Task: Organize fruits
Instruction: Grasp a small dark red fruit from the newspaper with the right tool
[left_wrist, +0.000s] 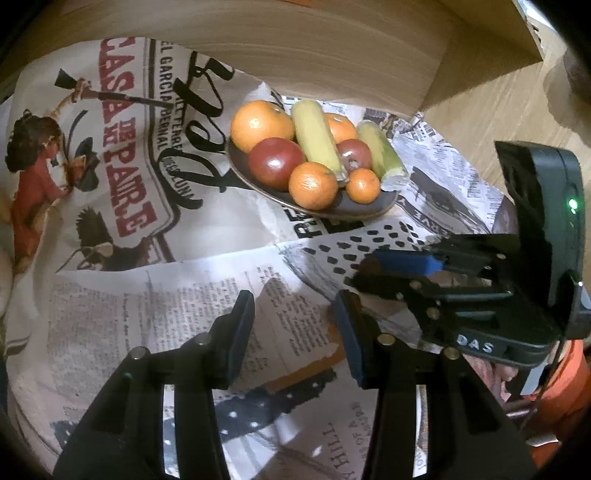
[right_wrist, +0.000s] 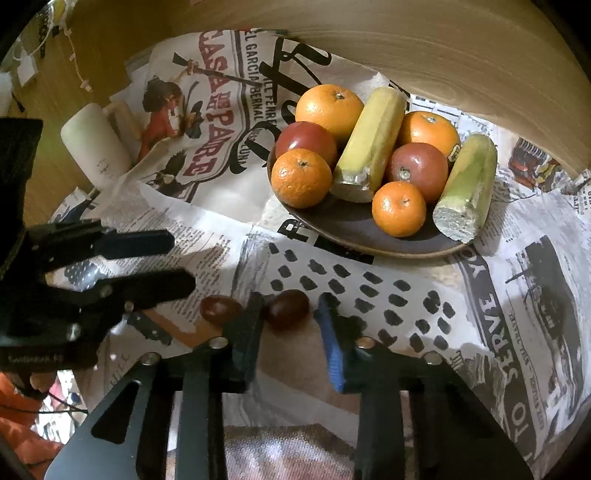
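Observation:
A dark plate (right_wrist: 354, 230) holds several oranges (right_wrist: 328, 107), two red apples (right_wrist: 419, 170) and two banana pieces (right_wrist: 369, 144); the plate also shows in the left wrist view (left_wrist: 332, 210). Two dark red grapes lie on the newspaper in front of the plate. One grape (right_wrist: 286, 308) lies between the fingers of my open right gripper (right_wrist: 290, 314), untouched on the right side. The other grape (right_wrist: 219, 309) lies just left of the left finger. My left gripper (left_wrist: 295, 317) is open and empty over newspaper; it shows in the right wrist view (right_wrist: 181, 262), and the right gripper shows in the left wrist view (left_wrist: 399, 273).
Newspaper sheets (right_wrist: 517, 295) cover the table. A white cylindrical bottle (right_wrist: 94, 146) lies at the left beside the paper. A wooden wall or board (right_wrist: 406, 44) rises behind the plate. Cables (right_wrist: 74, 55) hang at the far left.

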